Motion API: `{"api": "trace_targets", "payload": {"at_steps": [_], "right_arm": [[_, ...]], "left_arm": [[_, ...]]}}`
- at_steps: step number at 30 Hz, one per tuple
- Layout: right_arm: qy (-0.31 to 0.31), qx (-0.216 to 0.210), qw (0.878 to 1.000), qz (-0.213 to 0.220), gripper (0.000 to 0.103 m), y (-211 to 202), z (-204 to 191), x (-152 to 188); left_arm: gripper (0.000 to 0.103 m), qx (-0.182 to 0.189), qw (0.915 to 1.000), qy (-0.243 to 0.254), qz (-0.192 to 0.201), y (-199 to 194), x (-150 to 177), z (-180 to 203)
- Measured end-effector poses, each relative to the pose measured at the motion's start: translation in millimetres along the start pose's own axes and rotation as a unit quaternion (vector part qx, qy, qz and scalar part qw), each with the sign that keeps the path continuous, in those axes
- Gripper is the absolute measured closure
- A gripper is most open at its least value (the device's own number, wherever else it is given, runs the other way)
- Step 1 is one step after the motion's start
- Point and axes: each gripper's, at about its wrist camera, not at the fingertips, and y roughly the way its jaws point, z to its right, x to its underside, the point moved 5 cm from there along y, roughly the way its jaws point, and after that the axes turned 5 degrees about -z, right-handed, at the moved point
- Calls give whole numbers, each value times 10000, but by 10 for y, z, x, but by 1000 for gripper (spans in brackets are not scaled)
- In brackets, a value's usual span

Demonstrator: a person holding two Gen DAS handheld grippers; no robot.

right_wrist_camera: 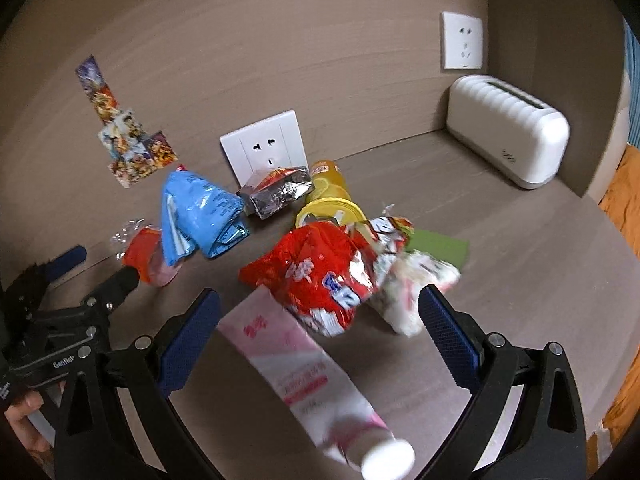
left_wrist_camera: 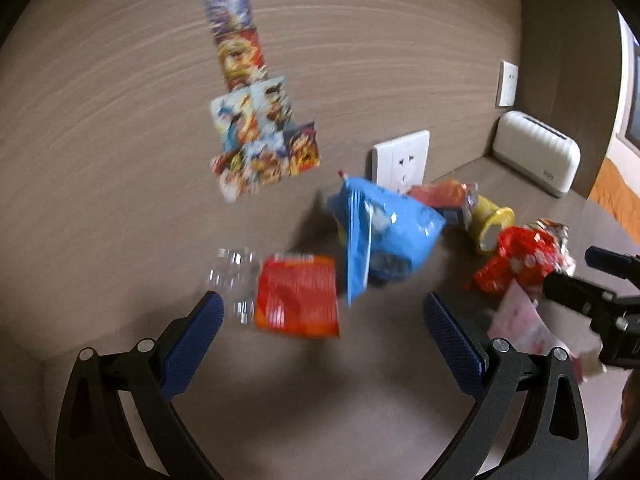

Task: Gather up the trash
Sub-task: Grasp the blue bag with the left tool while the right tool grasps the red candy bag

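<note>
trash pile on brown desk (right_wrist_camera: 500, 240): red snack bag (right_wrist_camera: 320, 276) mid-pile, pink tube (right_wrist_camera: 304, 364) lying between right gripper (right_wrist_camera: 320, 320) fingers, blue bag (left_wrist_camera: 384, 232) and orange wrapper (left_wrist_camera: 298, 294) ahead of left gripper (left_wrist_camera: 322, 320); both grippers wide open, holding nothing
</note>
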Motion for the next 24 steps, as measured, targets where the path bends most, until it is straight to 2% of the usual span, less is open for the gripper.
{"api": "trace_targets", "payload": {"at_steps": [6, 12, 13, 15, 16, 20, 23, 24], "right_arm": [[-75, 152, 9997, -152, 7, 262, -54, -49], [-333, 379, 9986, -185, 20, 428, -89, -79], [-341, 365, 9985, -209, 27, 456, -93, -75], [-188, 95, 9992, -341, 48, 511, -84, -65], [-105, 13, 9991, -406, 51, 543, -70, -72], [193, -212, 9986, -434, 53, 570, -2, -83], [318, -345, 9985, -270, 54, 456, 20, -122], [322, -411, 9984, -198, 54, 372, 26, -138]], "left_arm": [[5, 265, 9993, 212, 140, 263, -331, 128], [5, 500, 9982, 299, -134, 660, -474, 318], [5, 594, 9976, 297, -169, 714, -491, 347], [11, 716, 9967, 276, -259, 775, -488, 365], [17, 775, 9962, 259, -298, 809, -489, 378], [25, 936, 9950, 208, -289, 838, -512, 393], [38, 914, 9954, 176, -231, 736, -510, 354], [38, 918, 9954, 176, -224, 679, -498, 324]]}}
